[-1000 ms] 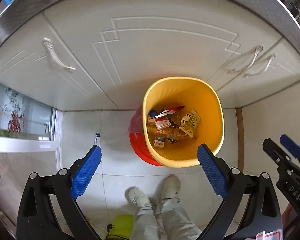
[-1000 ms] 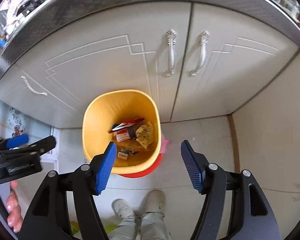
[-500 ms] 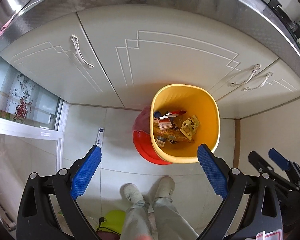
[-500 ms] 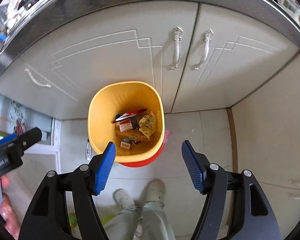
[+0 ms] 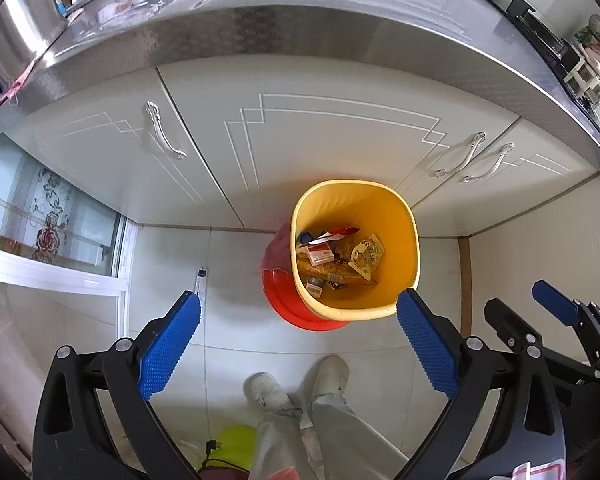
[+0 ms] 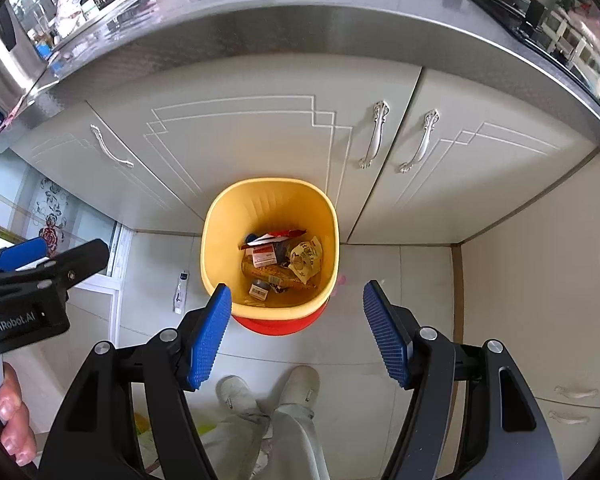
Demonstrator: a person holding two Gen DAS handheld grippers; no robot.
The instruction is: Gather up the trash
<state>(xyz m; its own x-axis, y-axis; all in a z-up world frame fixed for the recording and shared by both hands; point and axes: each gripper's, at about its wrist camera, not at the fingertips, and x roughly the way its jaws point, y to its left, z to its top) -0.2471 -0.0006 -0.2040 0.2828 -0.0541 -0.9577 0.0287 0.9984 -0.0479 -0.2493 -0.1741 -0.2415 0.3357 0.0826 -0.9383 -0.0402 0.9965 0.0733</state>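
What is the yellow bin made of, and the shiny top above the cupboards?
The yellow bin looks like smooth moulded plastic: even colour, rounded rim, faint ribs inside. The countertop looks like brushed metal, probably stainless steel, since it is grey and mirrors the things standing on it.

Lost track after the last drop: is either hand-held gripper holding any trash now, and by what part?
Nothing is held. The left hand-held gripper and the right hand-held gripper are both open and empty above the yellow bin.
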